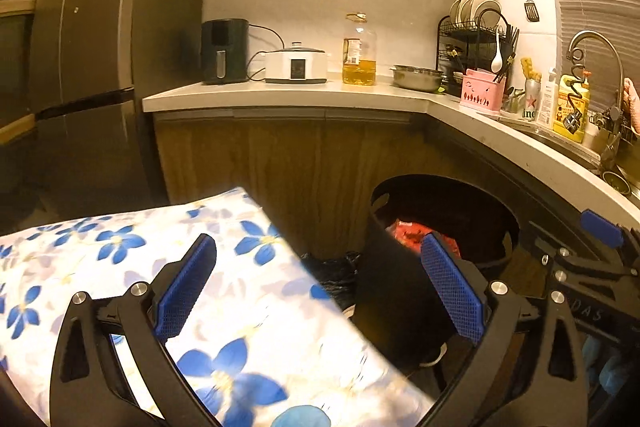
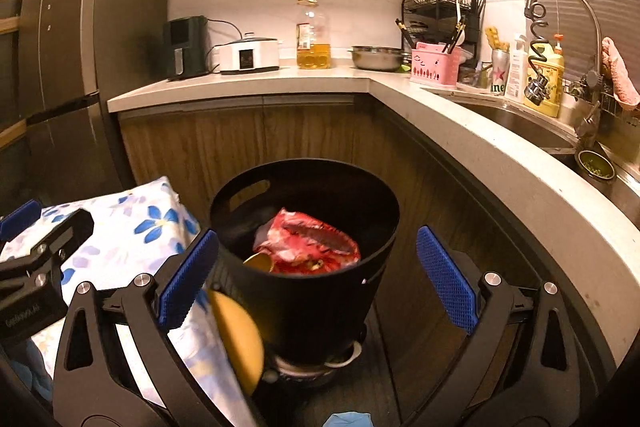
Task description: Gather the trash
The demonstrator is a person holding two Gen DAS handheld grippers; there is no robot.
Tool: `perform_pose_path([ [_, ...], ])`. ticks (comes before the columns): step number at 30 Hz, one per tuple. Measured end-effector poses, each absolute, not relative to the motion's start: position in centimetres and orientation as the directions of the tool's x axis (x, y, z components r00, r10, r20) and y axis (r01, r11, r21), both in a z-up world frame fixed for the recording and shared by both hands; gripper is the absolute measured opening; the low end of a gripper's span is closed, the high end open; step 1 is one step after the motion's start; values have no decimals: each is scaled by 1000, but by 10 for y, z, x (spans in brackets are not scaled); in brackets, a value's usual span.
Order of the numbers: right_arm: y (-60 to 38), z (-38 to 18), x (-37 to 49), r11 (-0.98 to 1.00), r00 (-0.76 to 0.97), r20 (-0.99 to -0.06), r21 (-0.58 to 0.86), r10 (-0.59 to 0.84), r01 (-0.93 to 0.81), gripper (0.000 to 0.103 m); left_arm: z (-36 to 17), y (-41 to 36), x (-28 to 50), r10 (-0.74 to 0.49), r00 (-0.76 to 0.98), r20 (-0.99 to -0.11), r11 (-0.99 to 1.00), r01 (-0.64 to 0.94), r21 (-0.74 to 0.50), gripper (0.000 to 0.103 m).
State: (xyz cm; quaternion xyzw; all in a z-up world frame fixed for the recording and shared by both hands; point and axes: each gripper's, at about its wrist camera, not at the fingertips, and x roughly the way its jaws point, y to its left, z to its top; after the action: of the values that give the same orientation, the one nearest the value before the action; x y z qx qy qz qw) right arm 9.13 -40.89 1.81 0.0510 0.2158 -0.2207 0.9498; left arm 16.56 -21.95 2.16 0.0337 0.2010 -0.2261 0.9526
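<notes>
Counter [image 2: 480, 131]: wraps round the far and right sides, carrying kitchenware.
Tablecloth [image 1: 132, 267]: flowered, near left, just beside the bin.
Bin [image 2: 320, 291]: black, on the floor below the counter.
Trash [image 2: 308, 243]: red wrapper lying inside the bin.
Left gripper [image 1: 320, 287]: jaws wide apart, empty.
Right gripper [image 2: 318, 281]: jaws wide apart, bin between them, pads not touching it.

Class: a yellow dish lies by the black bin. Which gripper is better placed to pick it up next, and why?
Probably the right gripper: it is open, and the yellow dish lies just below its left finger, beside the bin. The left gripper hangs over the flowered cloth, and its view does not show the dish.
</notes>
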Motion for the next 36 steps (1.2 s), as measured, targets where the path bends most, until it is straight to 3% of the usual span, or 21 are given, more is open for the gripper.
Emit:
perform_pose_path([
  [17,-317,23,13,906,828,-401,-11,-391,423,98,19,-129,91,-415,822,-390,904,422,-71,97],
  [36,-274,22,-32,891,821,-374,-32,-432,454,98,14,-98,54,-425,822,-379,898,435,-63,97],
])
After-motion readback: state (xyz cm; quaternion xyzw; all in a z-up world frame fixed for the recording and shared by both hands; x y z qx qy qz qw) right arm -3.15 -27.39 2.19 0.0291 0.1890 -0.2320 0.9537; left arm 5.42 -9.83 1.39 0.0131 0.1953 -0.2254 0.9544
